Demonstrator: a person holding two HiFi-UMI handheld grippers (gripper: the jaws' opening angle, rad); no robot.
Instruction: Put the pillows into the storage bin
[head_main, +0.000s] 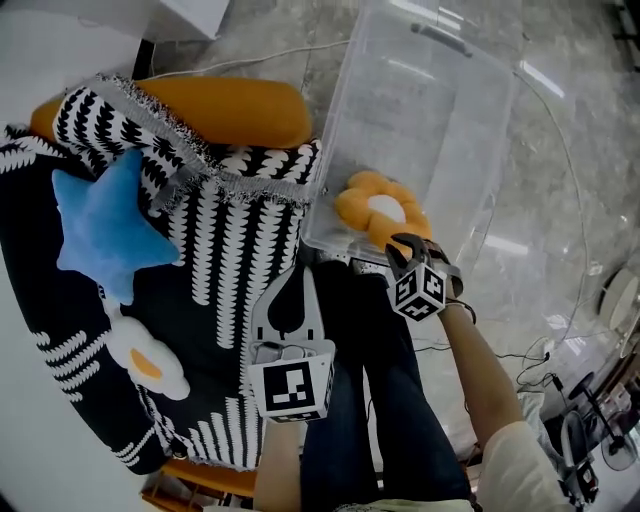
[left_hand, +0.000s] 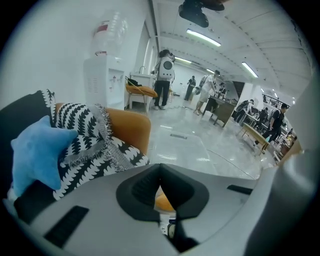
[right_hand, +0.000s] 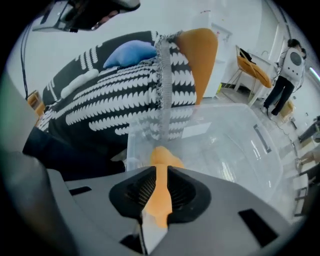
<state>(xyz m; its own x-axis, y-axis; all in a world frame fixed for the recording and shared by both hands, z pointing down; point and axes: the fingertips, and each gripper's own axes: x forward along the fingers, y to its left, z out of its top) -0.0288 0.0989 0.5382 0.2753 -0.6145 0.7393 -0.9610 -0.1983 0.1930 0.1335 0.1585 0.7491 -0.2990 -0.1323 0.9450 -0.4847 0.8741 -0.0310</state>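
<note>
Orange flower pillow (head_main: 372, 212) sits white-centre-up at the bin's (head_main: 440, 100) 7 o'clock corner. It's round, so we can't call a long axis. Our right gripper (head_main: 403, 243) pinches its 5 o'clock petal; left gripper (head_main: 290, 285) is clenched on nothing.

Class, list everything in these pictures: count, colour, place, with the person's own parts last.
storage bin: one, clear, on the floor beside the seat
flower pillow: one, orange with white centre, at the bin's near end
star pillow: one, blue, on the throw
egg pillow: one, white with orange yolk, on the throw
throw: one, black and white, over the seat
seat: one, orange, left of the bin
trousers: one pair, dark, between throw and bin
left gripper: one, grey, jaws together, empty, beside the throw
right gripper: one, grey, shut on the flower pillow
</note>
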